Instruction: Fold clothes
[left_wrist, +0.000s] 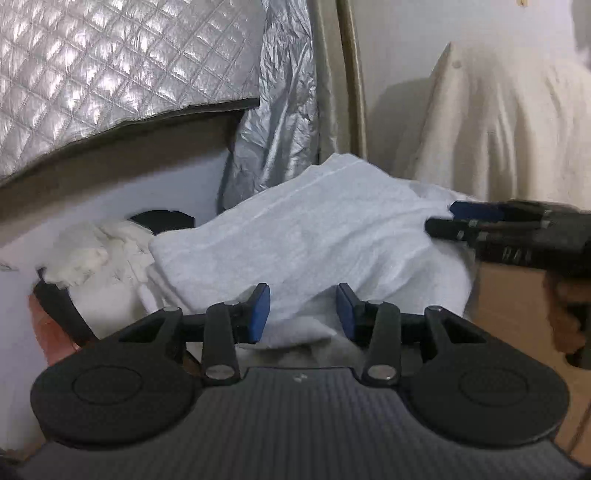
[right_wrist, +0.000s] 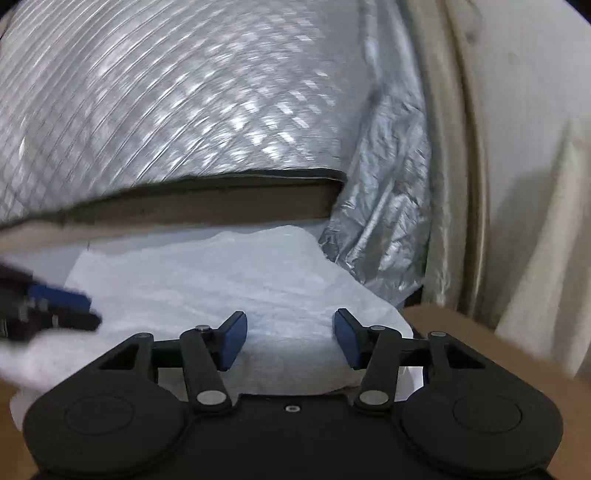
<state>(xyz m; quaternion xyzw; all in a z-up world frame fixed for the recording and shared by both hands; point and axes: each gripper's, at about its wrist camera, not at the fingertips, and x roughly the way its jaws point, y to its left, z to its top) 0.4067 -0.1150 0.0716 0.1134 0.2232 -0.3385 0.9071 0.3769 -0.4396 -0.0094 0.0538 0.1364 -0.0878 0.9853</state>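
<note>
Cloth: a white towel (left_wrist: 306, 236) lies heaped in the middle, partly folded, one stitched hem running across its top; its near edge droops toward both grippers.
Left gripper (left_wrist: 302, 312): low over the towel's near edge, jaws apart, blue pads (left_wrist: 260, 314) clear on both sides; a ridge of white cloth rises in the gap, but I cannot tell whether the pads touch it.
Right gripper (right_wrist: 290, 343): over the towel's right part, jaws parted, cloth below and between them, nothing pinched.
Right gripper from the left camera: it comes in from the right edge, turned sideways, tips over the towel's right end; the hand (left_wrist: 565, 317) behind it is blurred.
Other cloth: a crumpled white piece (left_wrist: 92, 254) lies left of the towel, with something dark (left_wrist: 162, 219) just behind.
Backdrop: a silver quilted cover (right_wrist: 177, 99) hangs behind; a cream garment (left_wrist: 517, 122) hangs at right.
Surface: brown cardboard (right_wrist: 491, 343) shows at the towel's right.
</note>
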